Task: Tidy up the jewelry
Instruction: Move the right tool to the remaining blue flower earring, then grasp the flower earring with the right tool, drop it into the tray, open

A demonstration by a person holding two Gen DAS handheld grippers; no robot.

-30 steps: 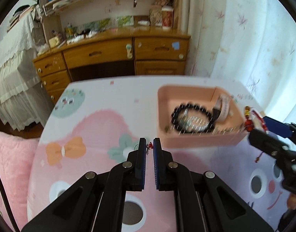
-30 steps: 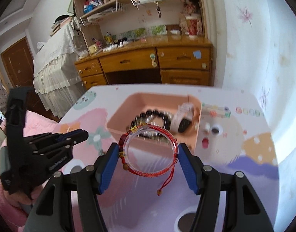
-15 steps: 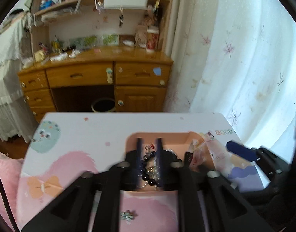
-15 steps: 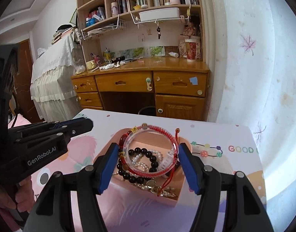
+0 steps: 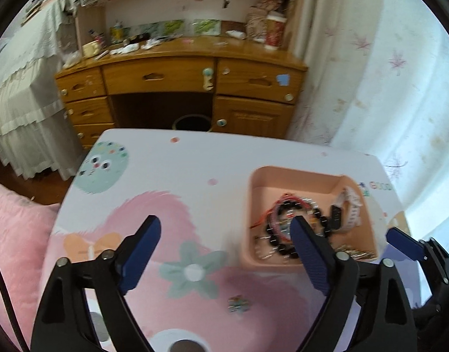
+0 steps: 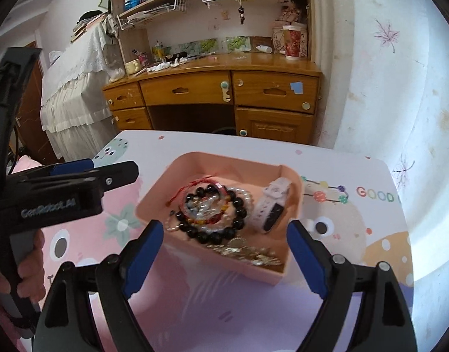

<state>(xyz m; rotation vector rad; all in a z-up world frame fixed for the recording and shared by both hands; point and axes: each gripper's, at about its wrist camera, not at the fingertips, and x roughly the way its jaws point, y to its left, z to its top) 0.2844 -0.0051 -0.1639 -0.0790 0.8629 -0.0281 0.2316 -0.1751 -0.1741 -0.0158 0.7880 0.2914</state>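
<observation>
Left tool (image 5: 225,233): jaws spread wide with nothing between them, above the pink part of the worktop (image 5: 195,170) near its front edge; a second ago they were nearly shut on a tiny red trinket.
Right tool (image 6: 221,237): jaws wide apart and empty, hanging just over the near wall of the tray; a second ago they carried the red string bracelet.
Small charm (image 5: 238,304): one, lying on the worktop print between the left tool's fingers, blurred.
Tray (image 6: 162,182): one pink tray, toward the worktop's far right corner.
Black bead bracelet (image 6: 242,212): one, lying in the middle of the tray.
Red string bracelet (image 6: 189,189): one, now resting inside the tray on top of the black beads, its cord tail trailing toward the tray's left wall.
Watch (image 6: 271,205): one, white strap with a dark face, leaning against the tray's right wall.
Chains (image 6: 247,253): a gold-and-silver tangle in the near right corner of the tray; the number cannot be counted.
Pearl strand (image 6: 247,195): partly hidden under the bracelets.
Hand (image 6: 17,272): gripping the left tool's handle, cut off at the left edge.
Wooden desk (image 6: 224,88): beyond the worktop, cluttered, details small.
</observation>
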